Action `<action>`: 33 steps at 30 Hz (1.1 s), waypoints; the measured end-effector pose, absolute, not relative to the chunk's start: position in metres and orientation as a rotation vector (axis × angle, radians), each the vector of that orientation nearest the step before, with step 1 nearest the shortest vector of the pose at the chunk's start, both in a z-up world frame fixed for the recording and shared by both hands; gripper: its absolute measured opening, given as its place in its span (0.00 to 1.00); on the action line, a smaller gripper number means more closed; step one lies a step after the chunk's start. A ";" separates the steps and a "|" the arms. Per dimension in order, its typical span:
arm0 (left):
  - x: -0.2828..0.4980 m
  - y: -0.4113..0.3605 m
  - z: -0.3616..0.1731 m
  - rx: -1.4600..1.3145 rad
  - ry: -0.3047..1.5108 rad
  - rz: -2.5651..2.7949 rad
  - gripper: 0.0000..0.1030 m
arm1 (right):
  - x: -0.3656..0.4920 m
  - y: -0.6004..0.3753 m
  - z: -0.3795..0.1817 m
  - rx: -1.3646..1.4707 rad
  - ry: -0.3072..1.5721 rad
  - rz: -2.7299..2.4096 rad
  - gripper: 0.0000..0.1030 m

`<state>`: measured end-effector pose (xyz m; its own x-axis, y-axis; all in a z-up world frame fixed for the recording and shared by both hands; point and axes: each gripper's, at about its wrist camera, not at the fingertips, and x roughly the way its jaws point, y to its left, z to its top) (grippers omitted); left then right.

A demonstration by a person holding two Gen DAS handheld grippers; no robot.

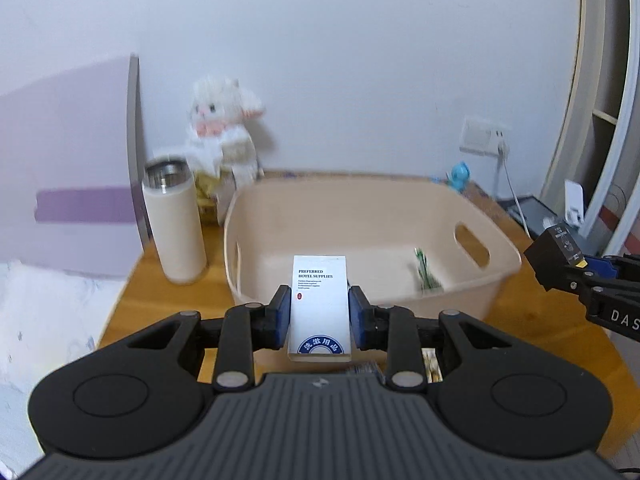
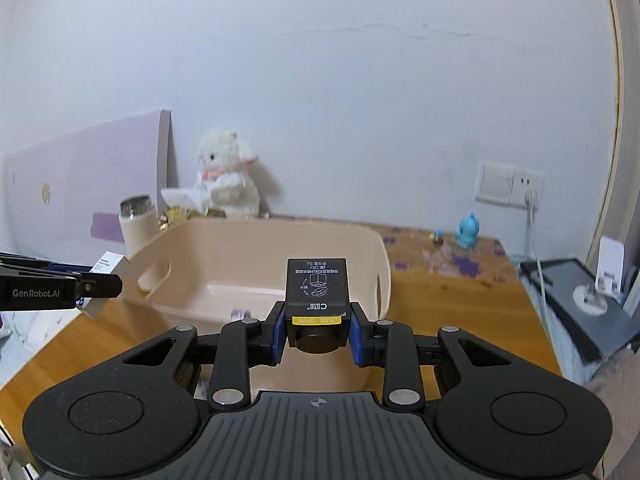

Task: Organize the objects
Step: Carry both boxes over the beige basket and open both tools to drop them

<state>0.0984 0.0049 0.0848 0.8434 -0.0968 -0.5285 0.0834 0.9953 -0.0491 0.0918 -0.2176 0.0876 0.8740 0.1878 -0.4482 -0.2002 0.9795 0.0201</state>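
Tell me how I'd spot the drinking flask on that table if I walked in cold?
Start at the big beige tub in the middle of the wooden table. Just past its left end, in front of the white plush toy, stands the flask. It is the only tall upright cylinder there, cream-coloured with a shiny metal top.

We count two grippers: the left gripper and the right gripper. Each clamps one of two small boxes, one white box and one black box. We see one beige basket with two handle cut-outs, and one green-printed packet inside it. Around it we count one cream flask, one white plush toy, one blue figurine, one wall socket panel, and one wooden table.
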 end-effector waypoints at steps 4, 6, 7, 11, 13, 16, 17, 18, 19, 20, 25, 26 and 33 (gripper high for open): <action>0.115 0.001 0.094 -0.013 0.531 -0.077 0.32 | 0.109 -0.217 0.093 -0.028 0.448 0.202 0.28; 0.128 -0.002 0.096 -0.011 0.524 -0.070 0.32 | 0.120 -0.217 0.093 -0.024 0.449 0.199 0.28; 0.134 -0.003 0.096 -0.008 0.523 -0.067 0.32 | 0.126 -0.217 0.093 -0.020 0.452 0.199 0.28; 0.163 -0.011 0.089 0.017 0.539 -0.048 0.32 | 0.150 -0.217 0.089 -0.012 0.470 0.198 0.28; 0.177 -0.014 0.082 0.024 0.560 -0.042 0.32 | 0.160 -0.216 0.084 -0.014 0.485 0.198 0.28; 0.198 -0.018 0.068 0.037 0.604 -0.027 0.32 | 0.176 -0.213 0.074 -0.025 0.521 0.199 0.28; 0.204 -0.019 0.064 0.040 0.624 -0.021 0.32 | 0.181 -0.211 0.070 -0.032 0.536 0.201 0.28; 0.209 -0.021 0.058 0.042 0.648 -0.018 0.32 | 0.186 -0.210 0.065 -0.039 0.551 0.202 0.28; 0.214 -0.023 0.054 0.043 0.668 -0.018 0.32 | 0.192 -0.208 0.061 -0.048 0.568 0.202 0.28; 0.216 -0.024 0.050 0.046 0.683 -0.018 0.32 | 0.196 -0.207 0.056 -0.057 0.584 0.201 0.28; 0.232 -0.028 0.027 0.058 0.782 0.001 0.32 | 0.209 -0.203 0.028 -0.065 0.659 0.200 0.28; 0.233 -0.028 0.024 0.056 0.797 0.003 0.32 | 0.210 -0.202 0.025 -0.067 0.666 0.200 0.27; 0.230 -0.026 0.017 0.046 0.816 0.014 0.60 | 0.200 -0.201 0.030 -0.080 0.630 0.182 0.51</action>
